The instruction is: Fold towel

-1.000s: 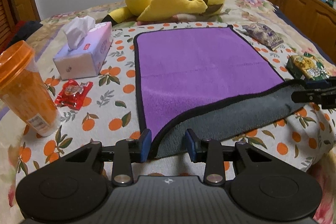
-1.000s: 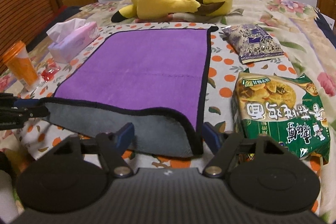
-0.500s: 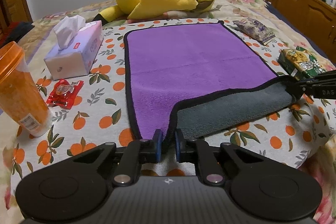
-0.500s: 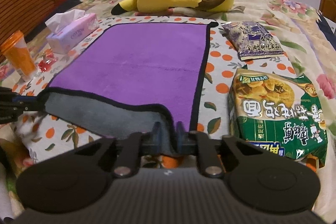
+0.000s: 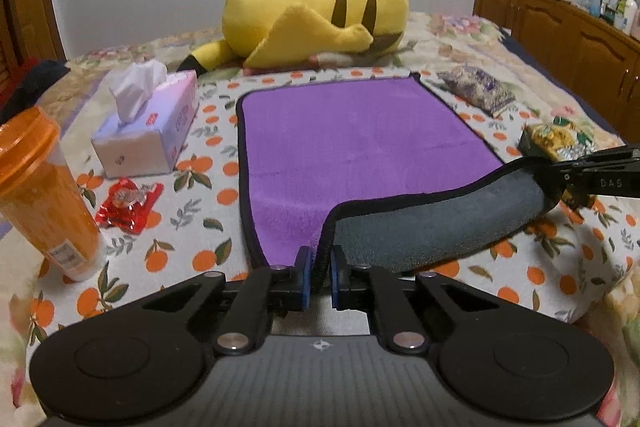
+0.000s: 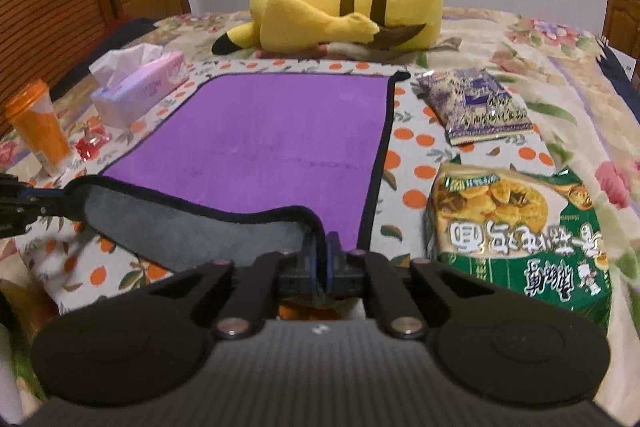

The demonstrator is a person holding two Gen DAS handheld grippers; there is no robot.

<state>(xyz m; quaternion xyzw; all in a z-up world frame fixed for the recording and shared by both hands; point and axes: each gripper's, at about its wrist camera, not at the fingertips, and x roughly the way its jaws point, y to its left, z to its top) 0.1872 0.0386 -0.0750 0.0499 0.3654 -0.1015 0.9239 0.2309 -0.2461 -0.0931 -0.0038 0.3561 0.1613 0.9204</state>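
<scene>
An orange cup [image 5: 44, 187] and a tissue box [image 5: 148, 131] sit left of the purple towel [image 5: 360, 139] spread on the bed [image 5: 192, 227]. The left gripper [image 5: 319, 277] pinches the towel's near left corner; the right gripper [image 6: 323, 267] pinches its near right corner, both raised, grey underside showing.

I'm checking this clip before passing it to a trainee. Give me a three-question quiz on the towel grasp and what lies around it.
1. True or false: both the left gripper and the right gripper are shut on the towel.
2. Which colour shows on the lifted near edge's underside? A) purple B) grey C) orange
3. Fill in: the tissue box lies to the towel's ____ in the left wrist view.

Key
1. True; each pinches a near corner.
2. B; the top side is purple.
3. Left; the orange cup and red wrapper lie there too, while the green packet lies to the right.
</scene>
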